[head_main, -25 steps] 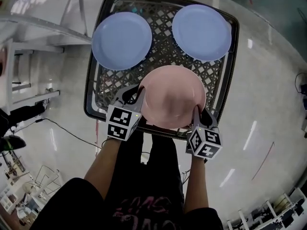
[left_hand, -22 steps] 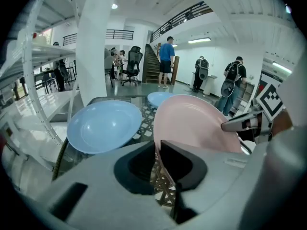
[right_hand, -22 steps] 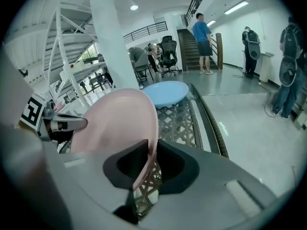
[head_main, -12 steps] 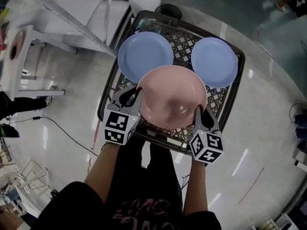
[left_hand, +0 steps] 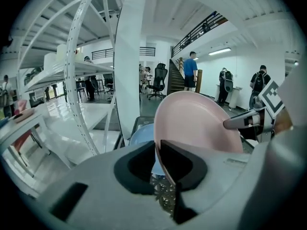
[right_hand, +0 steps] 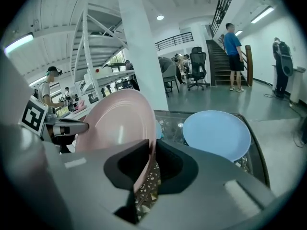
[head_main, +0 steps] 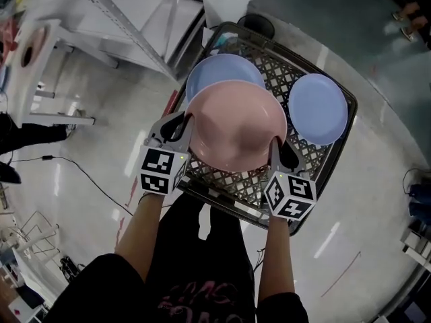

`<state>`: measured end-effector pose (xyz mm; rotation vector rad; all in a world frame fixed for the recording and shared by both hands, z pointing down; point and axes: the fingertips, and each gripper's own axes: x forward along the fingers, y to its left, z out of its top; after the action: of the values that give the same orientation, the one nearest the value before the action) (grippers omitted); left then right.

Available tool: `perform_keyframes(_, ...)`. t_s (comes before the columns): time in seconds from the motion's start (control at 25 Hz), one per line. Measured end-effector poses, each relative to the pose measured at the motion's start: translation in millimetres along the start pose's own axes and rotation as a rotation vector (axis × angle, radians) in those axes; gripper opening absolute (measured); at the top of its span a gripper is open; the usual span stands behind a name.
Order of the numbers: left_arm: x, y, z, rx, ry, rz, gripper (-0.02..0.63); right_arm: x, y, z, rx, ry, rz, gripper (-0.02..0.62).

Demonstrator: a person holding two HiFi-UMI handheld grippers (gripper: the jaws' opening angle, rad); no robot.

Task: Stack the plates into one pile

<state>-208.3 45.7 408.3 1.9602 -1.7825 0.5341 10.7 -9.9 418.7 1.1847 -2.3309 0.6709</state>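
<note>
A pink plate [head_main: 236,123] hangs above a black lattice table [head_main: 286,73], held by its rim on two sides. My left gripper [head_main: 184,125] is shut on its left edge, and my right gripper [head_main: 277,148] is shut on its near right edge. In the left gripper view the pink plate [left_hand: 196,123] runs between the jaws of the left gripper [left_hand: 157,150]; likewise the pink plate [right_hand: 120,119] in my right gripper [right_hand: 152,152]. The pink plate covers most of the left blue plate [head_main: 222,66]. A second blue plate [head_main: 318,108] lies to the right.
The table's raised dark rim [head_main: 195,59] surrounds the lattice top. White shelving [head_main: 128,25] stands to the left on the glossy floor, and a white pillar [left_hand: 129,56] rises behind the table. People stand far off in the hall.
Both grippers have carried the pink plate away from the table's near edge, up and to the left, so it now overlaps the left blue plate.
</note>
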Motion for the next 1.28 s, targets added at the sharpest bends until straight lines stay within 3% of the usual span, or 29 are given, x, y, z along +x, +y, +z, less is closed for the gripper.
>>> perform_keyframes(0.6, 71.7, 73.1, 20.5, 0.000, 0.014, 0.035, 0.040, 100.9, 8.2, 37.3, -0.044, 0.027, 0.043, 0.055)
perform_keyframes(1.28, 121.0, 87.3, -6.3, 0.004, 0.111, -0.011, 0.044, 144.6, -6.3, 12.9, -0.044, 0.132, -0.011, 0.066)
